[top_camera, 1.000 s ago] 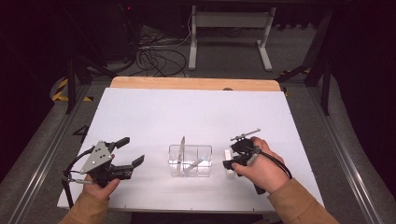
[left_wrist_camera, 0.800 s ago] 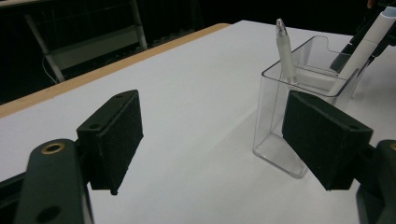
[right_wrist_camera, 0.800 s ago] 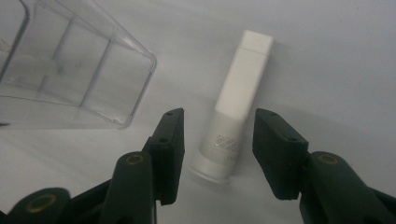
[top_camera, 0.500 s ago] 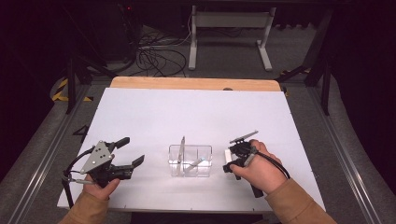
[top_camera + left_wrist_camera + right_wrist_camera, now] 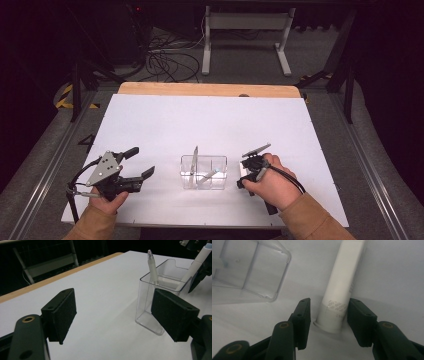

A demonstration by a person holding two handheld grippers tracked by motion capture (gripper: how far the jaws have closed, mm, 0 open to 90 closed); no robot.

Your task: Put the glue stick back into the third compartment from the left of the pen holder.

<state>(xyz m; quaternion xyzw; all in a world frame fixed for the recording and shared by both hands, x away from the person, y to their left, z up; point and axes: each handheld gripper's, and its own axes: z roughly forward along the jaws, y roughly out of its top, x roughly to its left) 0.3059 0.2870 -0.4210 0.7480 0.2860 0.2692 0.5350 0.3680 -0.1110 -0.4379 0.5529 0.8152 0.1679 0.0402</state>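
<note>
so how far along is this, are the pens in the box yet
Two pens already stand in the clear box: one upright, one leaning. In hand: the right gripper has its jaws either side of a white tube lying beside the box, with gaps at both pads, so no grip yet. Left to do: close, lift, drop it in. The left gripper waits open.

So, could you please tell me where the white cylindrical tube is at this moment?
In the right gripper view, the white cylindrical tube lies on the white table between the right tongs, just right of the clear plastic box.

lab | dark room — white table [image 5: 210, 120], floor cables [image 5: 165, 60], metal stand [image 5: 245, 30]
</note>
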